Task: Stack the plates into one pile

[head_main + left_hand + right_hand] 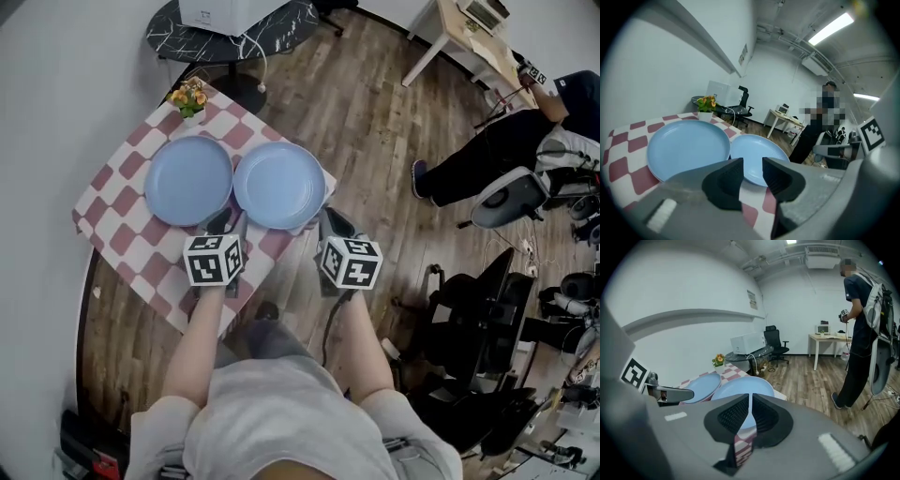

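Left blue plate [188, 180] beside right blue plate [279, 185]

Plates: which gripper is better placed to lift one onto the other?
Left, probably. The left gripper has its fingers apart, and the right plate lies just ahead of the gap. The right gripper has its fingers only a slit apart, so it would need to open wider first.

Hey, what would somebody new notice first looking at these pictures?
Two light blue plates, the left plate and the right plate, lie side by side on a red-and-white checkered cloth. The left gripper and right gripper are at the cloth's near edge, holding nothing.
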Demonstrator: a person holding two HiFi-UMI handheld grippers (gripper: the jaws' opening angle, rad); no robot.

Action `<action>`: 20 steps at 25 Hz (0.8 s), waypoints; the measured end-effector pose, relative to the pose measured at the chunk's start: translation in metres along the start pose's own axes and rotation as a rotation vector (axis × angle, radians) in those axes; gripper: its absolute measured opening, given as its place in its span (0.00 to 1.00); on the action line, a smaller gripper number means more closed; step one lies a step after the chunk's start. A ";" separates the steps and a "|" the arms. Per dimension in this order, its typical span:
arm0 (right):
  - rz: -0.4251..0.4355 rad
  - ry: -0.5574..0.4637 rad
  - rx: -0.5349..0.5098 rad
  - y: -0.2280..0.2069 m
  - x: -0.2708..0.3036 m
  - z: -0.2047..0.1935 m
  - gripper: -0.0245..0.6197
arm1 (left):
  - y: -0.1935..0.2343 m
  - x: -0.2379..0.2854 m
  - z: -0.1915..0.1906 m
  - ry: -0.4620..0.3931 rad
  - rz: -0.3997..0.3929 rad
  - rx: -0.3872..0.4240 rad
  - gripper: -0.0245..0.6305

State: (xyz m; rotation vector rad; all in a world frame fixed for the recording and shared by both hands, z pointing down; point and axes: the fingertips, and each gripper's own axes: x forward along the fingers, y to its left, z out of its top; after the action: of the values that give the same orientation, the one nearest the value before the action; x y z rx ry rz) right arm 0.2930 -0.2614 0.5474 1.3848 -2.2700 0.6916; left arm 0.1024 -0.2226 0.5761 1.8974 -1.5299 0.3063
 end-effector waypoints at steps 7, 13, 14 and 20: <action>0.014 0.109 0.065 -0.025 0.037 -0.030 0.17 | 0.012 0.031 -0.026 0.070 0.074 -0.087 0.28; -0.004 0.189 0.095 -0.045 0.074 -0.047 0.21 | 0.023 0.052 -0.033 0.087 0.125 -0.131 0.34; -0.002 0.200 0.105 -0.047 0.079 -0.050 0.22 | 0.023 0.055 -0.036 0.097 0.131 -0.130 0.34; -0.004 0.262 0.146 -0.056 0.103 -0.064 0.22 | 0.031 0.074 -0.048 0.147 0.161 -0.145 0.34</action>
State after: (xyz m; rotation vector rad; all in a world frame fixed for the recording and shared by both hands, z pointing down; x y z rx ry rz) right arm 0.3028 -0.3174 0.6682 1.2771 -2.0457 0.9927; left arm 0.1058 -0.2524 0.6649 1.6078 -1.5645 0.3867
